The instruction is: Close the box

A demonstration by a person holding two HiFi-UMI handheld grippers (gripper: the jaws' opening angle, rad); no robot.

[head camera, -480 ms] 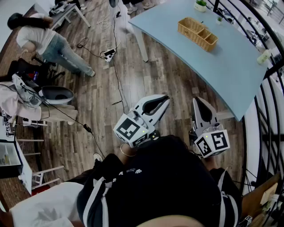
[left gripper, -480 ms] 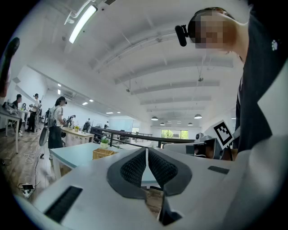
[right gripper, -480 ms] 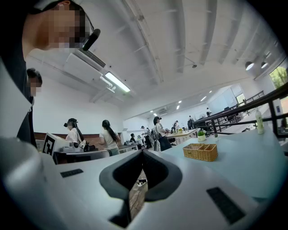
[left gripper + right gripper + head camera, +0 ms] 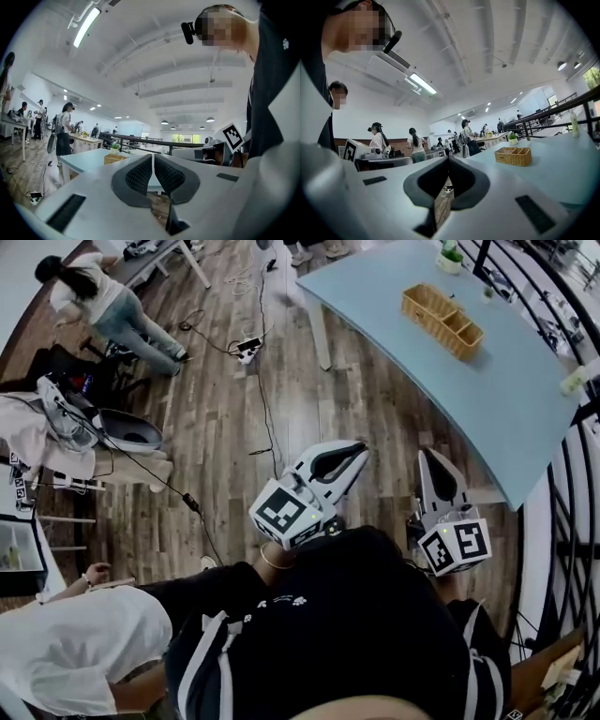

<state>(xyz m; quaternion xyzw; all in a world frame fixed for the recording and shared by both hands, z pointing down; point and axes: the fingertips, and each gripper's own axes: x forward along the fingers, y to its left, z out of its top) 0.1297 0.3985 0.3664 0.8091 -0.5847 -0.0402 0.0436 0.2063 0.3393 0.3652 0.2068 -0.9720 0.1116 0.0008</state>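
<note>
Left tool [image 4: 359, 451], right tool [image 4: 427, 455] clenched empty, wicker basket [image 4: 442, 321], maybe the box, lengthwise along table [image 4: 487, 399]

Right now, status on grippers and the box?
Left gripper shut, empty. Right gripper shut, empty. No lidded box seen; wicker basket on table ahead, untouched. Only wood floor between.
</note>
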